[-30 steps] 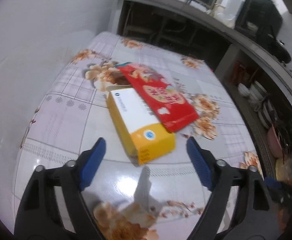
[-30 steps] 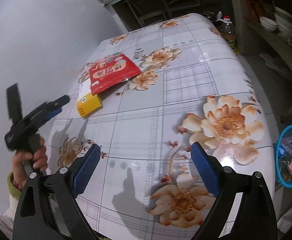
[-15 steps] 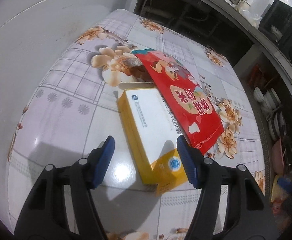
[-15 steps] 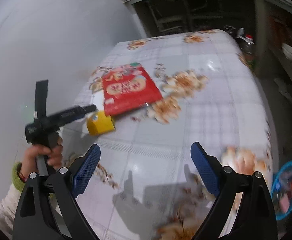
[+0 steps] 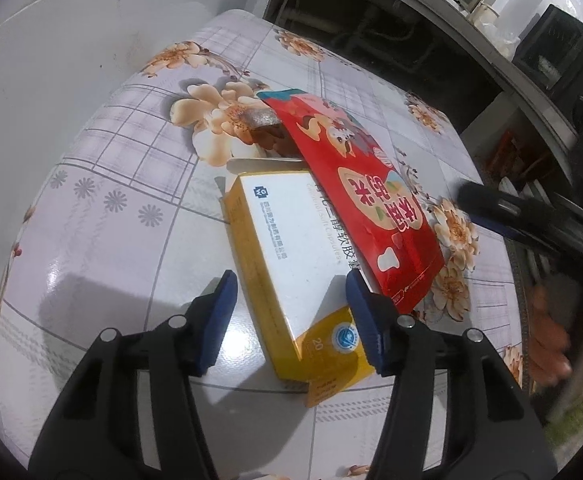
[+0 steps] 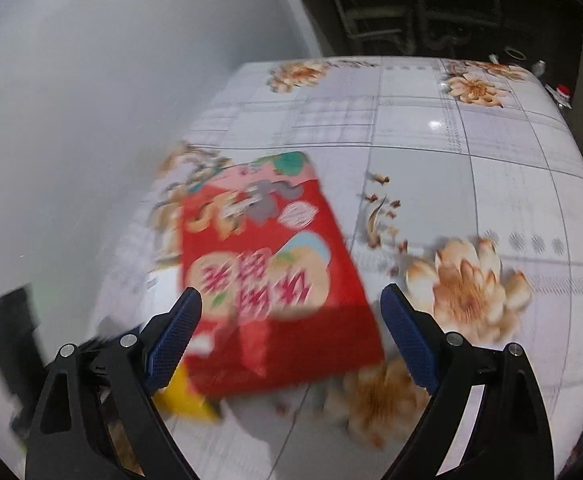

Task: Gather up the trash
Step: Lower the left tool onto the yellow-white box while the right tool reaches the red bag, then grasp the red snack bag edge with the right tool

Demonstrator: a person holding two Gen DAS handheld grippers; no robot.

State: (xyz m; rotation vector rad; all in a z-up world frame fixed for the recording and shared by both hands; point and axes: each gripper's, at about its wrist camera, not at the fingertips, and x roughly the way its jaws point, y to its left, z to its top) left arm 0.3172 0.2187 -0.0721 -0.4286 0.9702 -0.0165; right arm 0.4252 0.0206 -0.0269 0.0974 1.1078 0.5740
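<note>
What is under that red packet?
The red packet lies partly over the yellow box and a dark brown bit at its far end. Whatever else it covers is hidden.

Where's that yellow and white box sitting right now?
In the left wrist view the yellow and white box lies flat on the flowered table, its right edge tucked under the red packet.

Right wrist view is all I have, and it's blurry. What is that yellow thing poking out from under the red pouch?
Observer: A yellow and white carton lying flat on the table. The red pouch overlaps one of its long edges.
Operator: Where's the left claw?
Observer: The left claw straddles the carton's near end. Its jaws are closing, and there is a gap between one pad and the carton.
</note>
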